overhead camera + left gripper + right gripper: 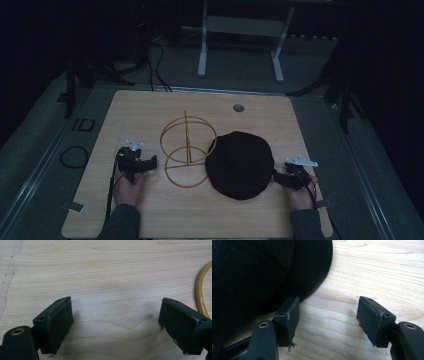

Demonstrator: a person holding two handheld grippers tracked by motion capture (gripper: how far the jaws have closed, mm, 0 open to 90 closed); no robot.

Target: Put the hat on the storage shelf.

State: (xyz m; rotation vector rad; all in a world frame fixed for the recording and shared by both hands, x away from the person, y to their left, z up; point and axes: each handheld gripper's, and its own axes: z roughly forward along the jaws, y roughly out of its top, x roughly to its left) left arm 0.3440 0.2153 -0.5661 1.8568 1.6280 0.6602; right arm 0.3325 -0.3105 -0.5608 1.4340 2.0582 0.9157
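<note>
Where the pale wooden surface (150,220) begins at the left, the left gripper (150,163) rests low with its fingers (56,326) spread wide over bare wood, gripping nothing. Just to its right stands a yellow wire stand of two rings on an upright rod (187,147). Next lies a round black fabric cap (240,165), touching the stand. At the cap's right edge sits the right gripper (278,176), fingers (288,317) parted and empty, one beside the brim.

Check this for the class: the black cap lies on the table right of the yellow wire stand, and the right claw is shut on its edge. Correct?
Not quite. The right claw is open beside the black cap, as the right gripper view shows. The cap does lie right of the yellow wire stand.
</note>
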